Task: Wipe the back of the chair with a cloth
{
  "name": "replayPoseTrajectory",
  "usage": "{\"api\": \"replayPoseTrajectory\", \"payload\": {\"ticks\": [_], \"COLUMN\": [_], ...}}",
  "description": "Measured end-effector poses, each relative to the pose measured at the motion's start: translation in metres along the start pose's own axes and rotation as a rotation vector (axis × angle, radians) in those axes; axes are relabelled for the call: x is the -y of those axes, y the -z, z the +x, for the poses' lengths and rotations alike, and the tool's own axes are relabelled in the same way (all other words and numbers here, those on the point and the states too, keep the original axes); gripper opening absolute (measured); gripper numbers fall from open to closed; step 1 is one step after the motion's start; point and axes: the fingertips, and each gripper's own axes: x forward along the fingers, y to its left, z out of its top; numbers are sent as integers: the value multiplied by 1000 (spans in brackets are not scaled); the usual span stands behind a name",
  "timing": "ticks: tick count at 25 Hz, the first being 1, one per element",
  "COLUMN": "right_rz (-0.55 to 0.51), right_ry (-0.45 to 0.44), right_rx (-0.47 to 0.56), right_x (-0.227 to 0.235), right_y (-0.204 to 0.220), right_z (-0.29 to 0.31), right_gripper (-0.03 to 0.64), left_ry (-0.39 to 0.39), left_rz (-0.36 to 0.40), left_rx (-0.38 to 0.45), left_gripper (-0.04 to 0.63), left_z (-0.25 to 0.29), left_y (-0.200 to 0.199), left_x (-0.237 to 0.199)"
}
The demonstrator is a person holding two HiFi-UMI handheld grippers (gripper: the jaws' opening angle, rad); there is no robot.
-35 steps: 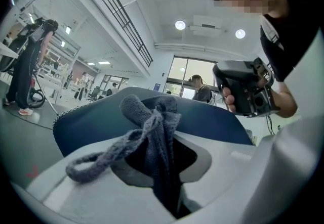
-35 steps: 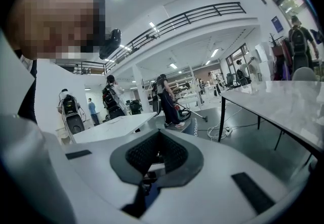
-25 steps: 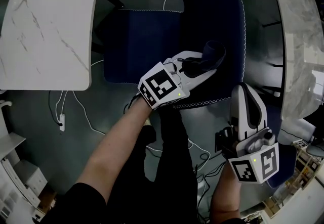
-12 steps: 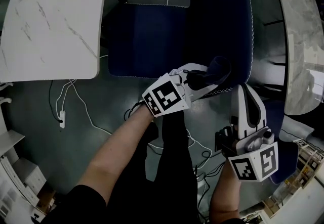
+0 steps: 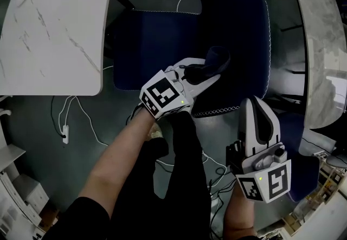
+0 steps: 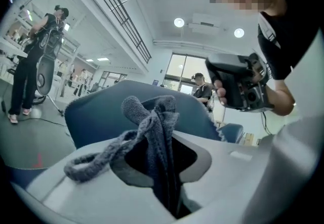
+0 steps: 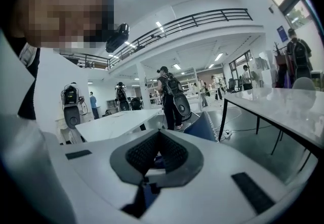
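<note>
The dark cloth (image 5: 216,60) is bunched against the chair's back (image 5: 238,27), near the back's left edge and a little in from the white-stitched edge nearest the person. The left gripper (image 5: 203,73) is clamped on it. In the left gripper view the cloth (image 6: 152,117) is pinched between the two jaws, a twisted loop spilling out to the left, with the blue back (image 6: 96,112) just behind. The chair's seat (image 5: 152,44) lies left of the back in the head view.

The right gripper (image 5: 255,111) hangs just off the back's near right corner, apart from the upholstery. Its jaws are drawn together with nothing between them, as the right gripper view (image 7: 159,154) shows.

Beyond the chair, one white marbled table (image 5: 49,27) fills the upper left and another (image 5: 320,44) runs down the right edge, and white cables (image 5: 81,120) trail over the grey floor (image 5: 108,141).
</note>
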Motion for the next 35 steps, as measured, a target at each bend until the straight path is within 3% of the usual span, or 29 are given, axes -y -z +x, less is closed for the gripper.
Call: {"api": "replayPoseTrajectory", "payload": {"ticks": [6,14,22,27,35], "right_rz": [3,147,176,166,139], "right_ry": [-43,-65,-71,-50,-49], "right_rx": [-19,-22,-22,-34,-48], "right_x": [-3,-19,-23,-10,-9], "right_y": [16,25,35,44,54], "right_z": [15,46,108,119,119], "right_gripper": [12,12,12,12,12], "left_ry": [-162,-218,-235,-243,-189], "left_rz": [60,109,142,184,190], "left_rx": [35,73,78,28,16], "left_gripper": [63,63,63,63,63], "left_z": [9,35,46,65,74], "left_y": [-18,-37,-43,-34,-16], "left_x": [-93,-169,-209,-226,-200]}}
